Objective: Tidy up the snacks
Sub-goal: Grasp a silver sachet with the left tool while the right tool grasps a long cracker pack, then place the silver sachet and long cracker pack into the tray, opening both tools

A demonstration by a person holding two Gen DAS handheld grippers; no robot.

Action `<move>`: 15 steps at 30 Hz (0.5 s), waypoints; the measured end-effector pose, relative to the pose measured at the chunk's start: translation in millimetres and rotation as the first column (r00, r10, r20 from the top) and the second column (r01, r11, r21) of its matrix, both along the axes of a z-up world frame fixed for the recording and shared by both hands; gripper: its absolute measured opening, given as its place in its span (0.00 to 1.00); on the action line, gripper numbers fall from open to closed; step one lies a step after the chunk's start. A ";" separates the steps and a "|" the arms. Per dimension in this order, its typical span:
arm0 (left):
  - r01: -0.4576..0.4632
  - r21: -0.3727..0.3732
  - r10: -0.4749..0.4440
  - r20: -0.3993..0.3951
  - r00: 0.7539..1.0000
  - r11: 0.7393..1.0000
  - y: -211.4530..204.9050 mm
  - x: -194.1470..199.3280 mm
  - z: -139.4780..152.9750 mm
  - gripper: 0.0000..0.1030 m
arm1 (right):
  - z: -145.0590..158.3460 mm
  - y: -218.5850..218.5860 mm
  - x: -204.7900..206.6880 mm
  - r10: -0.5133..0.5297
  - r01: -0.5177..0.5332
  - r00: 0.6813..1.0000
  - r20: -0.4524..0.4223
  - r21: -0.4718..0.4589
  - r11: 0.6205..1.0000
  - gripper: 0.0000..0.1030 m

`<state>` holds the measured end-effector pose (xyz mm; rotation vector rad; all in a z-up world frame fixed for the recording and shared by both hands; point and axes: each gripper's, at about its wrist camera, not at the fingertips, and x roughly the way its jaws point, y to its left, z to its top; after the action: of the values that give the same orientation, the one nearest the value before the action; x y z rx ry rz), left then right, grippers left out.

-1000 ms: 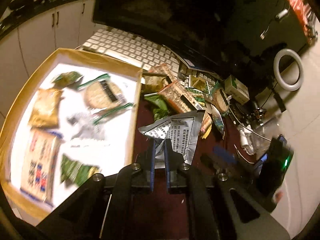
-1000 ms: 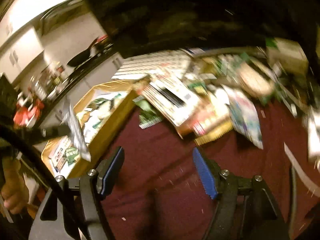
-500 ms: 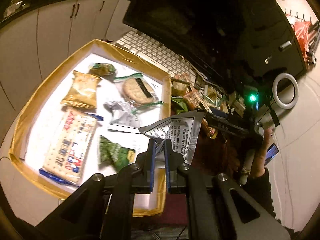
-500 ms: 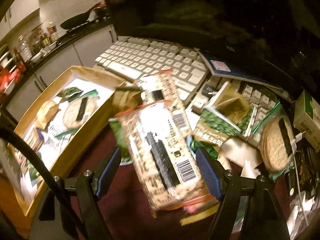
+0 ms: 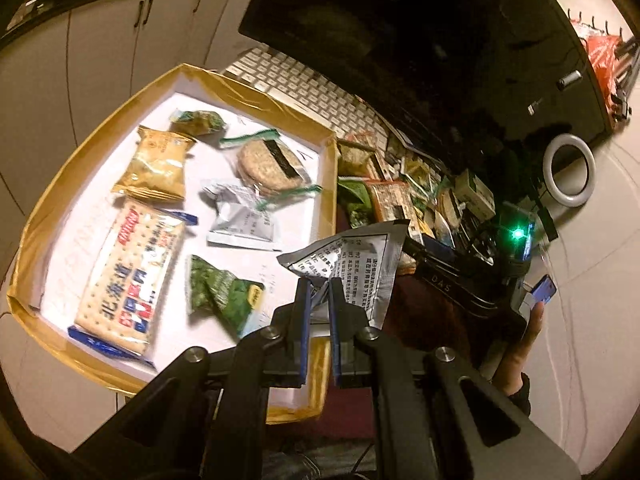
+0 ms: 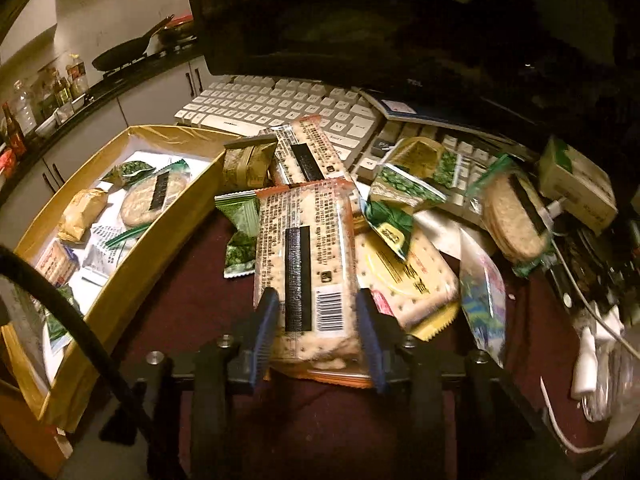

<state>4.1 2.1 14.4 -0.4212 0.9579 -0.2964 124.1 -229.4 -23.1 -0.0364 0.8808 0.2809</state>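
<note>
Tray lies left of both tools: we hold the silver packet pinched in the left gripper over its right edge, nearer, while the right gripper clamps the cracker pack lengthwise above the bench.

Box sits left on the counter, snack packets lying inside it; loose pile of packets to its right. Keyboard lies behind both, monitor behind that. Cracker pack lies at the pile's front.
</note>
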 end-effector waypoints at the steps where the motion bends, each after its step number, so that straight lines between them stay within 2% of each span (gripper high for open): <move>1: 0.008 0.003 -0.008 -0.003 1.000 1.000 -3.2 -0.3 0.3 0.09 | 0.7 -2.9 -3.2 0.001 -0.001 1.000 -0.004 0.024 1.000 0.38; 3: 0.024 0.009 -0.024 -0.006 1.000 1.000 -10.0 -0.9 1.2 0.09 | -0.8 -5.3 -6.3 0.008 -0.007 1.000 -0.018 0.067 0.998 0.39; 5: 0.039 0.015 -0.038 -0.008 0.999 0.999 -16.9 -0.3 2.3 0.09 | -3.7 -5.8 -2.2 0.012 -0.009 0.999 -0.034 0.082 0.997 0.53; 7: 0.052 0.023 -0.051 -0.009 0.999 0.998 -23.7 0.4 4.3 0.09 | -6.7 -1.6 3.7 0.016 -0.012 0.999 -0.046 0.083 0.996 0.61; 9: 0.059 0.031 -0.059 -0.006 0.998 0.998 -28.8 0.1 6.3 0.09 | -11.3 7.2 7.3 0.022 -0.019 0.998 -0.055 0.065 0.998 0.61; 11: 0.062 0.034 -0.062 -0.006 0.998 0.998 -31.4 0.2 6.9 0.09 | -15.7 12.9 7.5 0.006 -0.005 0.998 -0.063 0.017 1.000 0.54; 14: 0.067 0.044 -0.066 -0.011 0.998 0.997 -35.3 1.4 6.7 0.09 | -14.8 5.5 -1.1 -0.011 0.013 0.999 -0.049 0.041 0.999 0.54; 15: 0.070 0.047 -0.070 -0.013 0.997 0.996 -37.1 2.0 6.4 0.09 | -13.6 -0.7 -9.5 -0.008 0.011 0.999 -0.037 0.083 0.996 0.54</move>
<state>6.1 -35.0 20.8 -0.3464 0.9903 -0.3345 114.5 -230.1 -36.7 0.0503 0.9049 0.3100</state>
